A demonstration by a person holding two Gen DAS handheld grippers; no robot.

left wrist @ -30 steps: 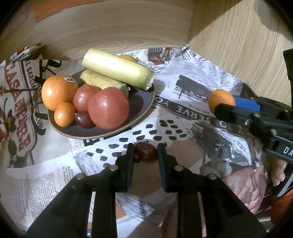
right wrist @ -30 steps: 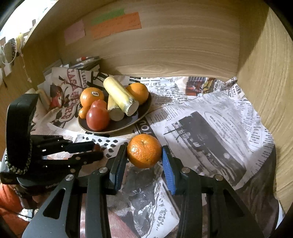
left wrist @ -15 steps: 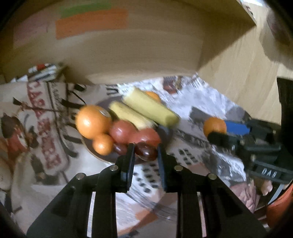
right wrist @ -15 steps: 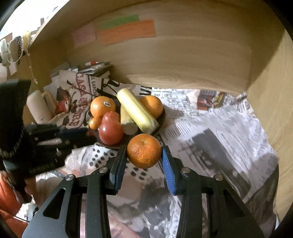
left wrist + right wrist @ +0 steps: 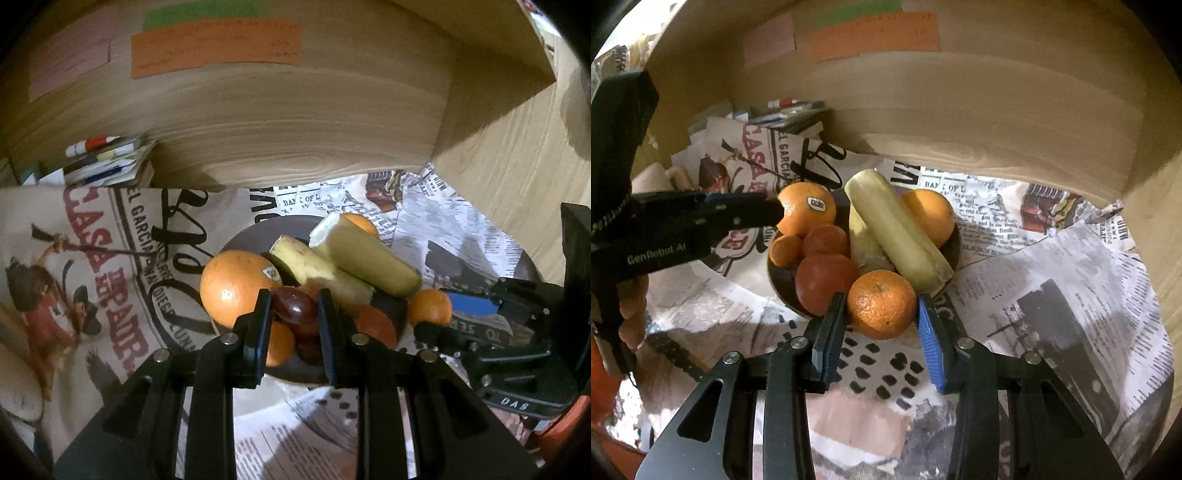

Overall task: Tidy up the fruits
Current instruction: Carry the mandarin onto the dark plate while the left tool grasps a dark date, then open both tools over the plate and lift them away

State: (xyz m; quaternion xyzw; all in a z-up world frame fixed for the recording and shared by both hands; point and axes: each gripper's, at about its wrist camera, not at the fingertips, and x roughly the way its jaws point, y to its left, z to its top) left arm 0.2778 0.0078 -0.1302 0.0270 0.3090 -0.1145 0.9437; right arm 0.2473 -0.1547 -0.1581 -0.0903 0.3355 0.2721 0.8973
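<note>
Both tongs now up off the bench at the plate (image 5: 955,254): left tongs (image 5: 293,308) pinching the grape (image 5: 295,304) above it, right tongs (image 5: 881,314) pinching the mandarin (image 5: 881,303) at its near rim, drop-off looks next.

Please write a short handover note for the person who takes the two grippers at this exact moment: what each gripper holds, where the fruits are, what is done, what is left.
Left gripper: shut on a dark red grape, held above the near side of the plate.
Right gripper: shut on a mandarin, at the plate's near rim.
Done: the plate already carries the labelled orange, a second orange, two tomatoes, a small mandarin and two yellowish long pieces.
Left: put down the grape and the mandarin on the plate, then open both grippers.
</note>
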